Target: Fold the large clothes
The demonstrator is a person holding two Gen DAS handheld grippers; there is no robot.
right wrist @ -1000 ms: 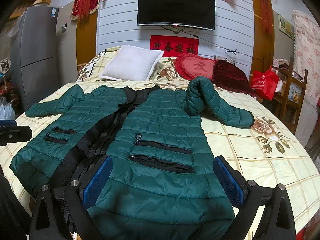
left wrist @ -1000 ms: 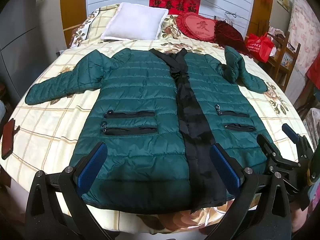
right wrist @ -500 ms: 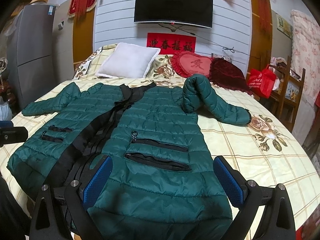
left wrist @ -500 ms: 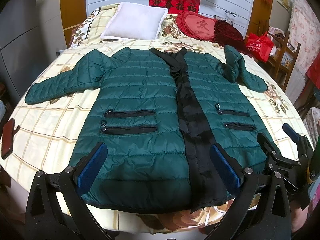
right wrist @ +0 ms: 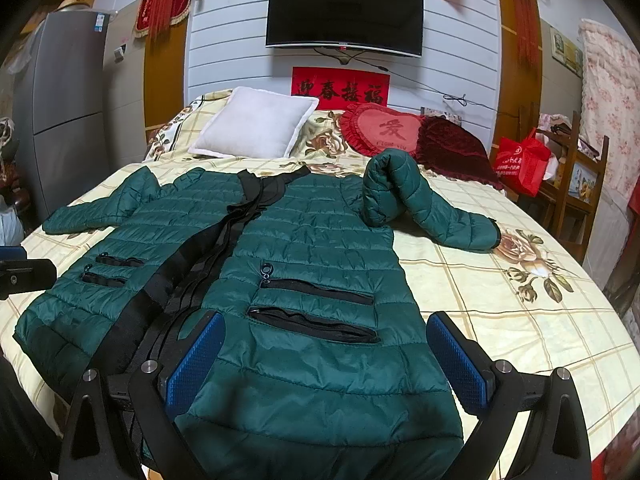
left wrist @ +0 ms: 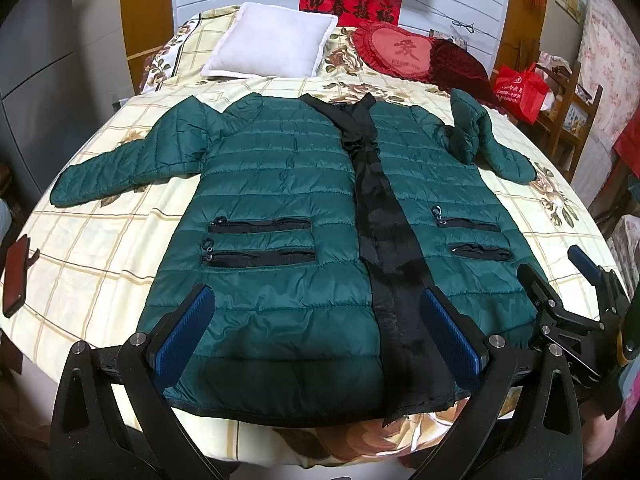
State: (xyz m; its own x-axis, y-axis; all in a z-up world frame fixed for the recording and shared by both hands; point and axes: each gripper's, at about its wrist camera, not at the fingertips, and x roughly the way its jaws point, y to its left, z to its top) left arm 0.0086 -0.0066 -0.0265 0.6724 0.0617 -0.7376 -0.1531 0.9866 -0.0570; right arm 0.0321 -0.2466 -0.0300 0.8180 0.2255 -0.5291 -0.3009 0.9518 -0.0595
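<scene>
Both grippers (left wrist: 318, 336) (right wrist: 326, 360) spread above jacket (left wrist: 280, 200); only right view shows TV (right wrist: 344, 12).

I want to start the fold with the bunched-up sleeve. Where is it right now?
The doubled-over green quilted sleeve lies on the jacket's right side in both views, humped beside the shoulder, its cuff on the floral bedsheet, just before the dark red velvet cushion.

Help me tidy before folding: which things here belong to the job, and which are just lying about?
Belongs to the job:
- green puffer coat, spread flat
- left gripper and right gripper, jaws open over the hem

Lying about:
- white pillow
- red heart cushion
- dark red cushion
- red bag
</scene>
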